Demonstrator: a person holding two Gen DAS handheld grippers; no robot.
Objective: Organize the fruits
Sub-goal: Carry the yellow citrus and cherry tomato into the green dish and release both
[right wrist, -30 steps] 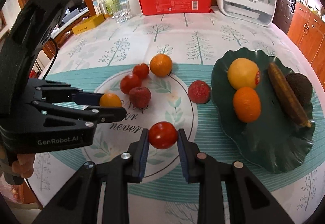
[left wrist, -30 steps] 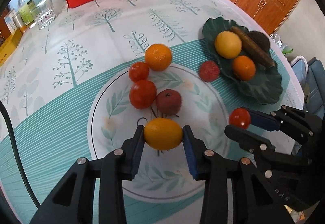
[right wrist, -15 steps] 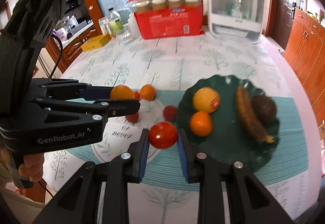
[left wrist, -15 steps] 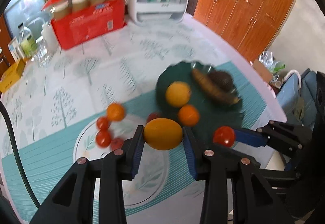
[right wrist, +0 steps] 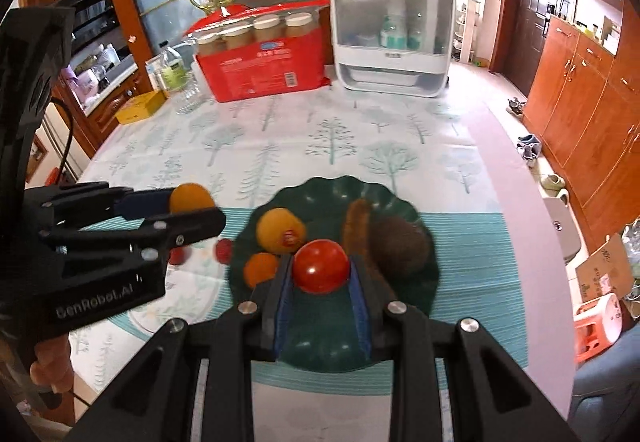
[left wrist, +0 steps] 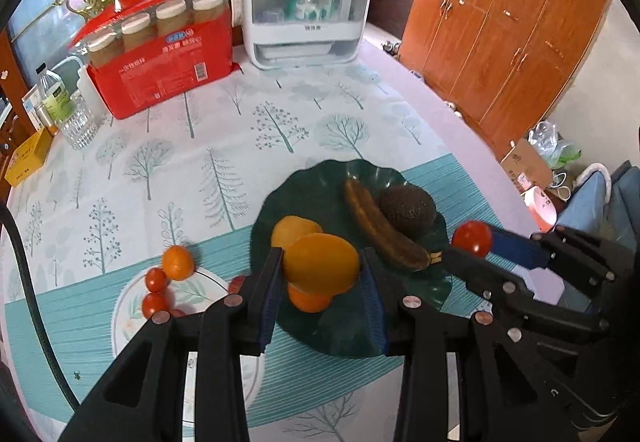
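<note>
My left gripper (left wrist: 322, 274) is shut on a yellow-orange lemon-shaped fruit (left wrist: 320, 264), held in the air over the near edge of the dark green leaf-shaped plate (left wrist: 320, 177). My right gripper (right wrist: 320, 278) is shut on a red tomato (right wrist: 321, 266), also lifted above that plate (right wrist: 332, 193). On the plate lie a yellow orange (right wrist: 280, 230), a small orange (right wrist: 260, 270), a brown banana (left wrist: 380, 230) and a dark avocado (left wrist: 408, 207). The tomato (left wrist: 472, 238) shows at the right of the left wrist view.
An orange (left wrist: 178, 262) and two tomatoes (left wrist: 156, 292) sit on the round white placemat (left wrist: 132, 302) at the left. At the back stand a red jar pack (left wrist: 164, 53), a white dish cabinet (left wrist: 308, 9), a glass (left wrist: 78, 119) and a yellow box (left wrist: 28, 157). Wooden cupboards line the right.
Both grippers rose and swung right from over the white placemat to above the green plate, each keeping its fruit. The table now looks farther below.
</note>
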